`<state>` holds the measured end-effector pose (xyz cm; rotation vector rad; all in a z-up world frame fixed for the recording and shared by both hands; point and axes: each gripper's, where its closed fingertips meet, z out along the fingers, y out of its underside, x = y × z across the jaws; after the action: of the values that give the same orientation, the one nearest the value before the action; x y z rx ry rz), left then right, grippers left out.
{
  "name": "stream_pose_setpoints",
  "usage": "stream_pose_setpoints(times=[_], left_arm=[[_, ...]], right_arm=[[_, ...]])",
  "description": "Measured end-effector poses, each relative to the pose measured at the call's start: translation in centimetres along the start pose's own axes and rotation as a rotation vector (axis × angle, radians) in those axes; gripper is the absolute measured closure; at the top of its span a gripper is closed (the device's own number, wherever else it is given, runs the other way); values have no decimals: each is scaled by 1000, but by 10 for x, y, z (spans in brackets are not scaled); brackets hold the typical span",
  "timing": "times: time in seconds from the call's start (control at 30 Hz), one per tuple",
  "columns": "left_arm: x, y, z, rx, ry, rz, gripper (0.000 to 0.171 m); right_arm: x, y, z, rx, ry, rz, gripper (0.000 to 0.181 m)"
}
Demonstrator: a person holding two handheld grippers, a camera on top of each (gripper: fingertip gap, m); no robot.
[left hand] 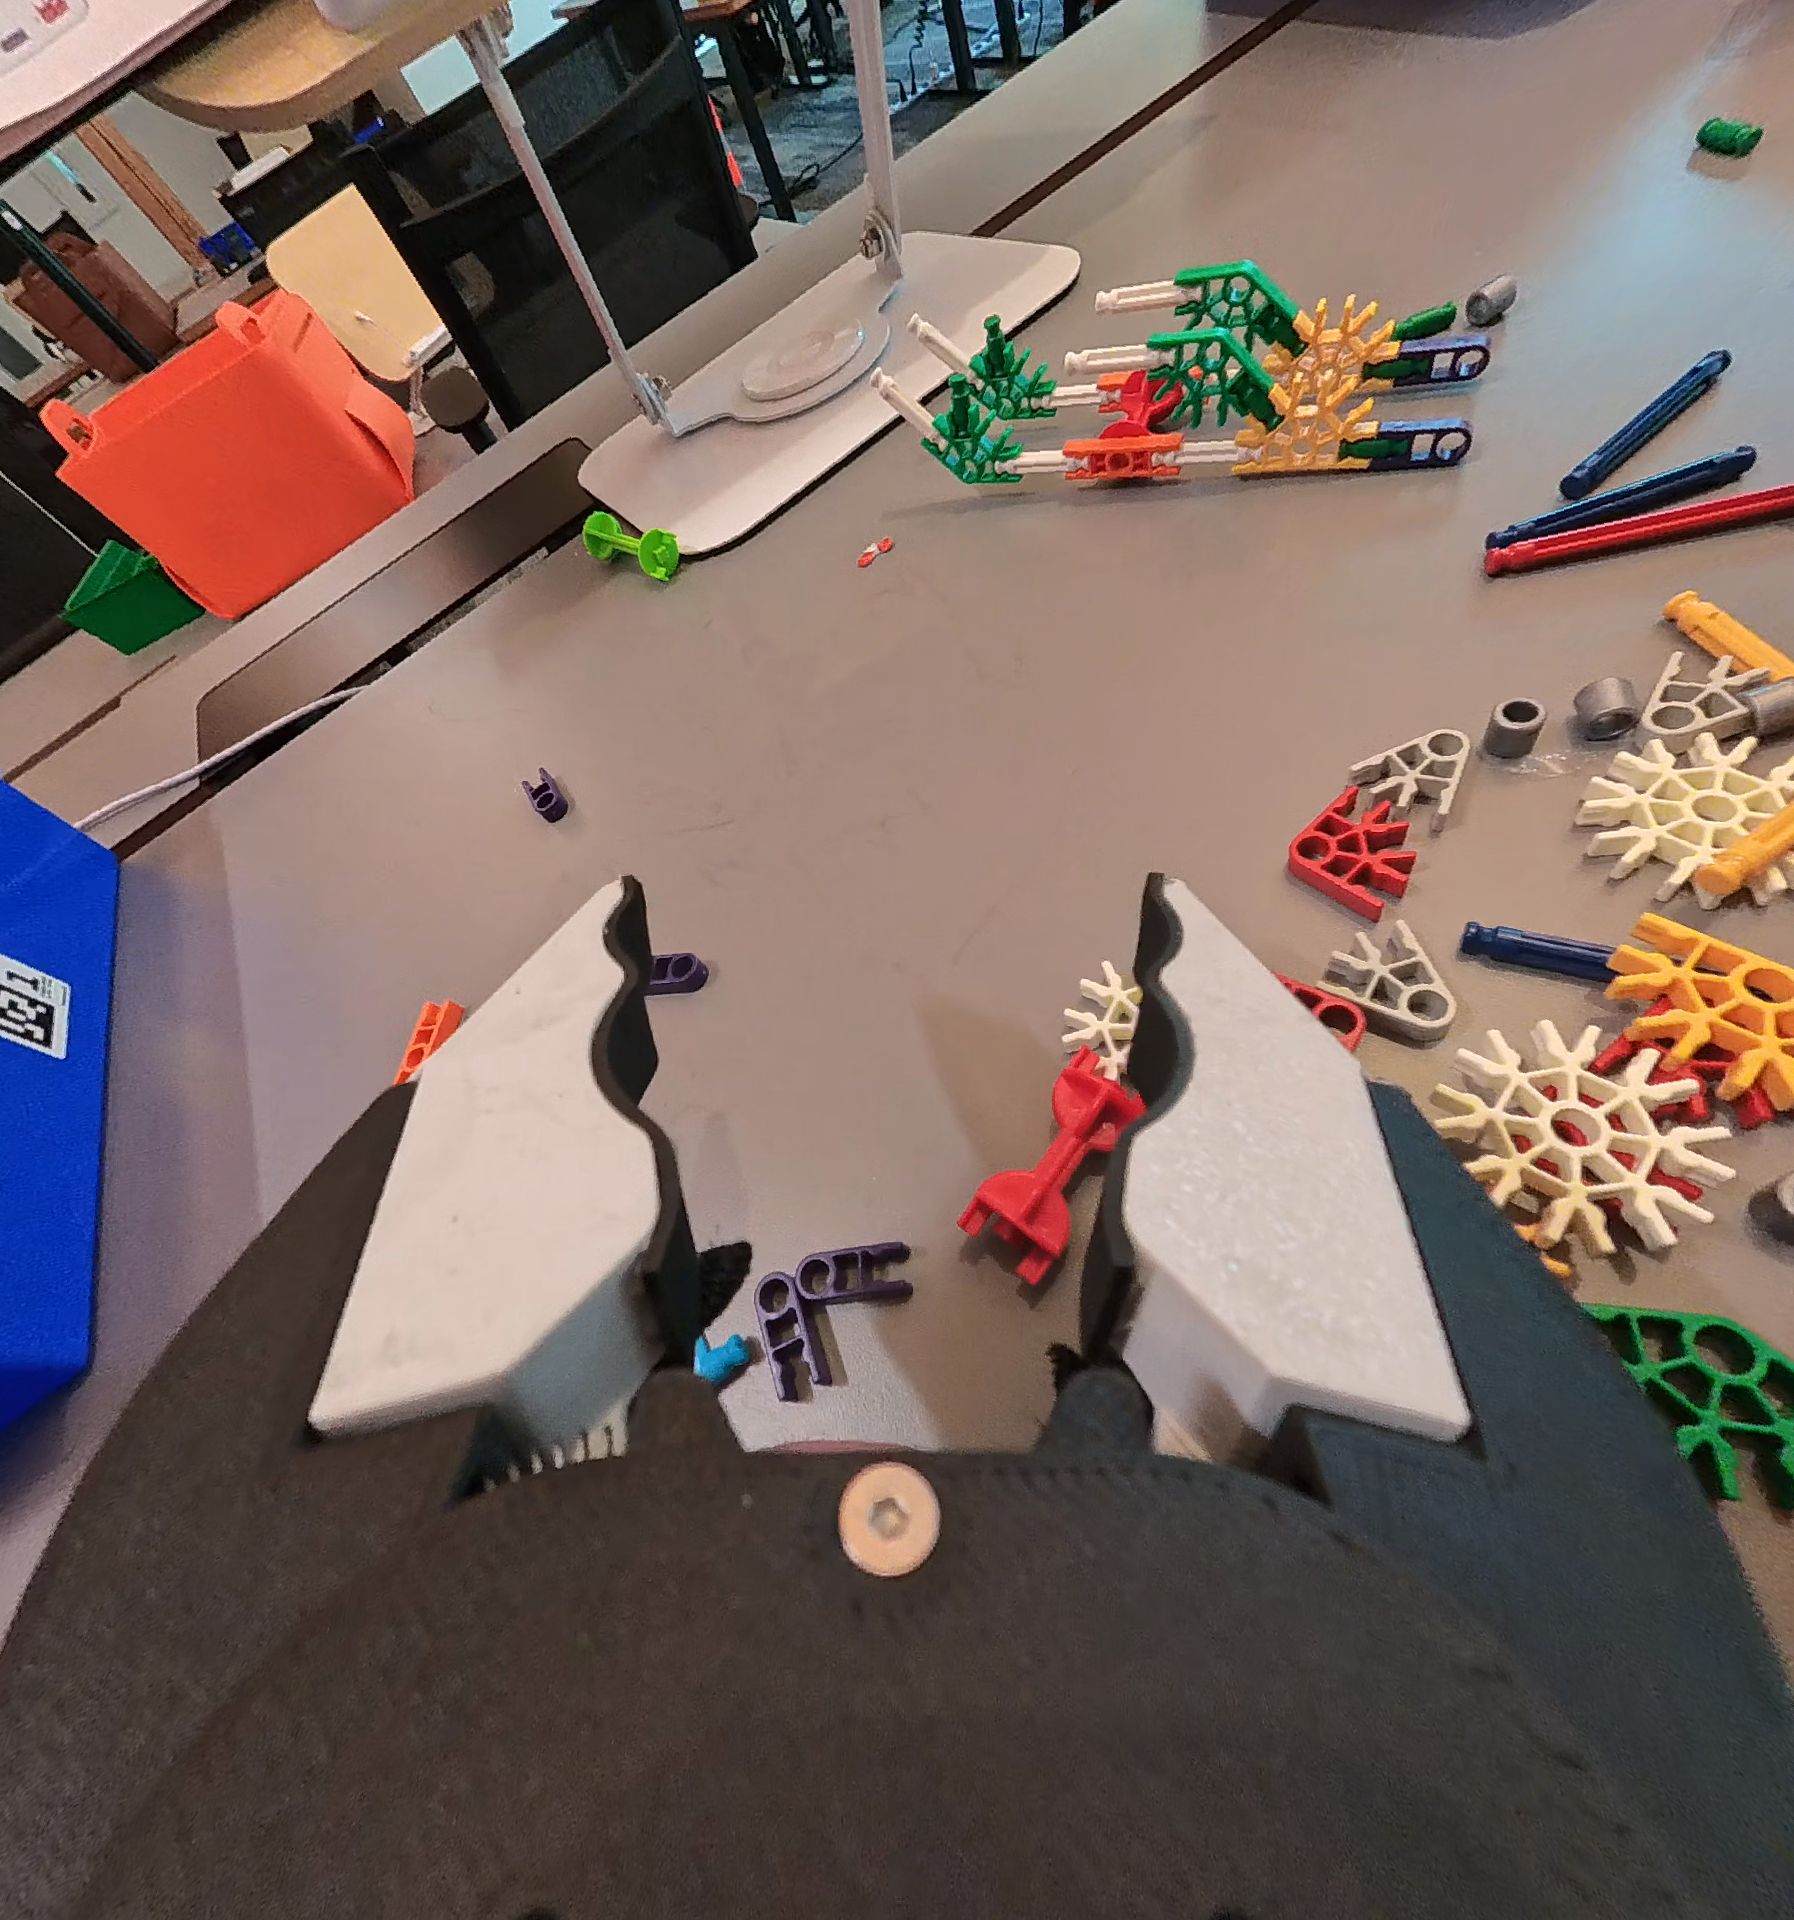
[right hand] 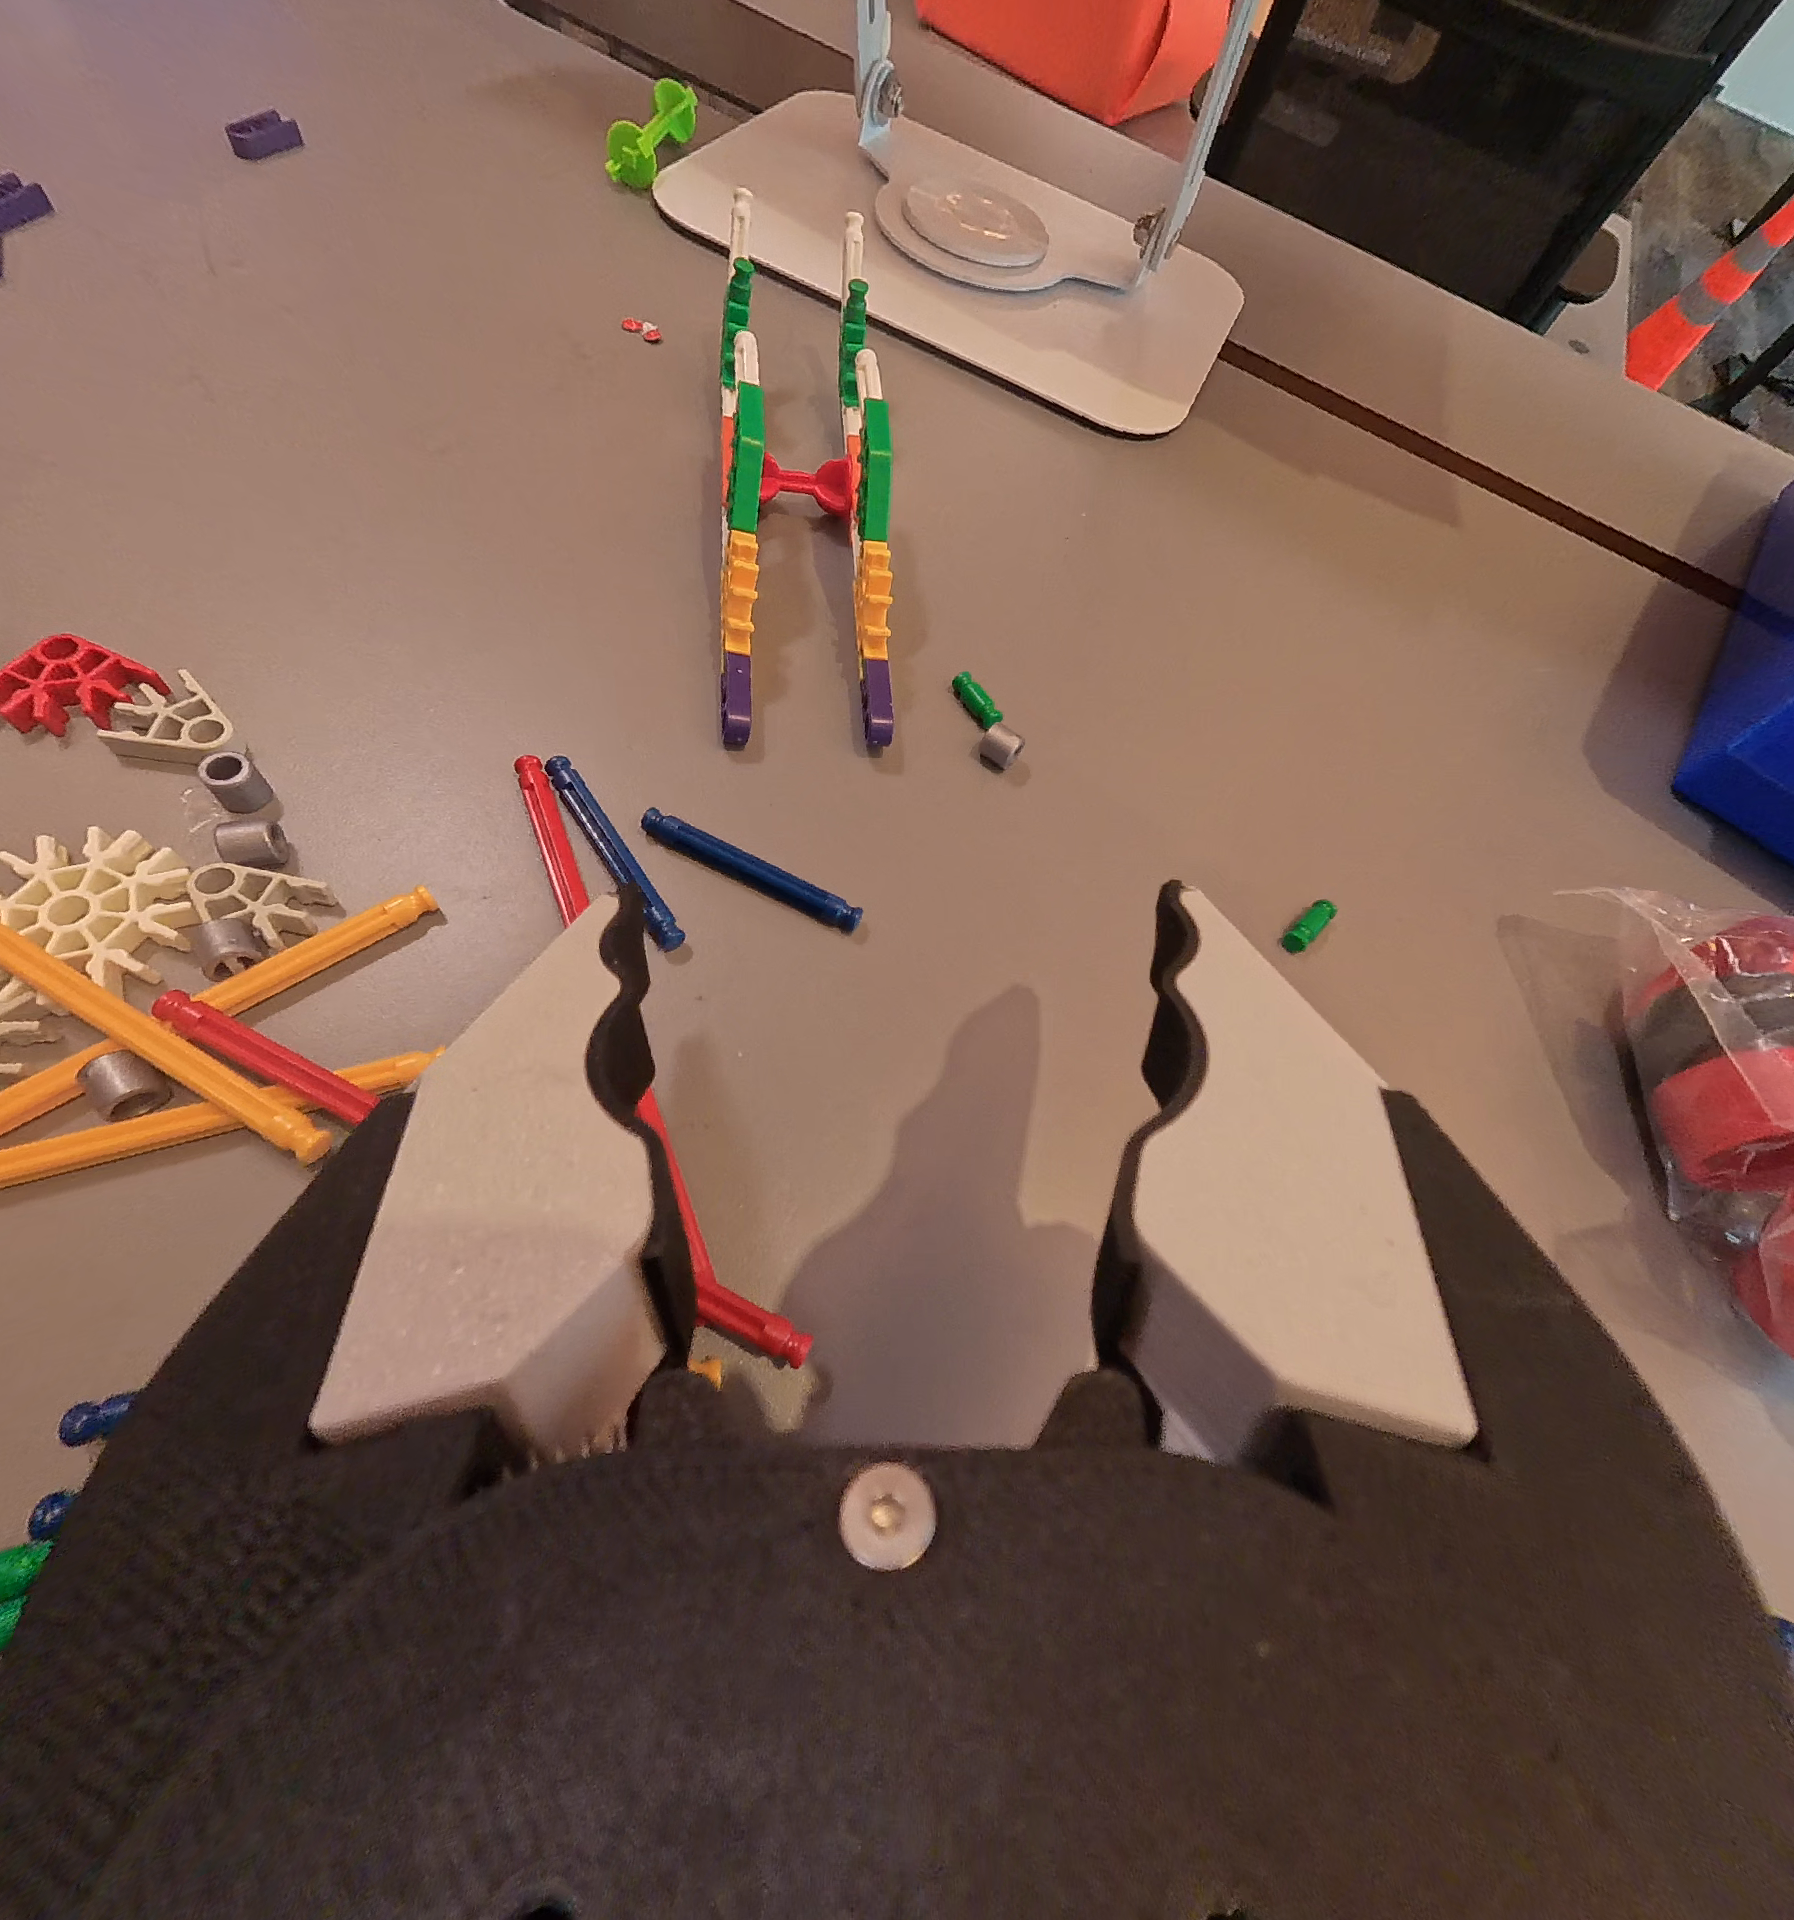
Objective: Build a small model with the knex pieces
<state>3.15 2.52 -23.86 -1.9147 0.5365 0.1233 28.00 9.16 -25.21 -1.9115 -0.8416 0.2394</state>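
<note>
Standing upright, the multicoloured rod-and-connector frame (right hand: pixel 805 488) has two matching sides.

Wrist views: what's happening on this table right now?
Both handheld grippers hover open over a grey table strewn with plastic construction-toy pieces; neither holds anything. The left gripper is nearest a short red spool-ended connector and a purple L-shaped connector. The right gripper is above a long red rod, with loose dark blue rods just ahead. A partly built multicoloured two-rail frame stands farther off by a white stand base.
</note>
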Motion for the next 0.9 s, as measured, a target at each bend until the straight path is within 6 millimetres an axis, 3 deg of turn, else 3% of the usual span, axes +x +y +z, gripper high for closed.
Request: stream_pose_setpoints(times=[0.53, 0.9], left_arm=[[9, -7, -6, 41, 36, 3, 73], [15, -3, -4, 24, 65, 5, 73]], right_arm=[[4, 10, 5, -67, 67, -54, 75], [4, 5, 3, -44, 87, -88, 74]])
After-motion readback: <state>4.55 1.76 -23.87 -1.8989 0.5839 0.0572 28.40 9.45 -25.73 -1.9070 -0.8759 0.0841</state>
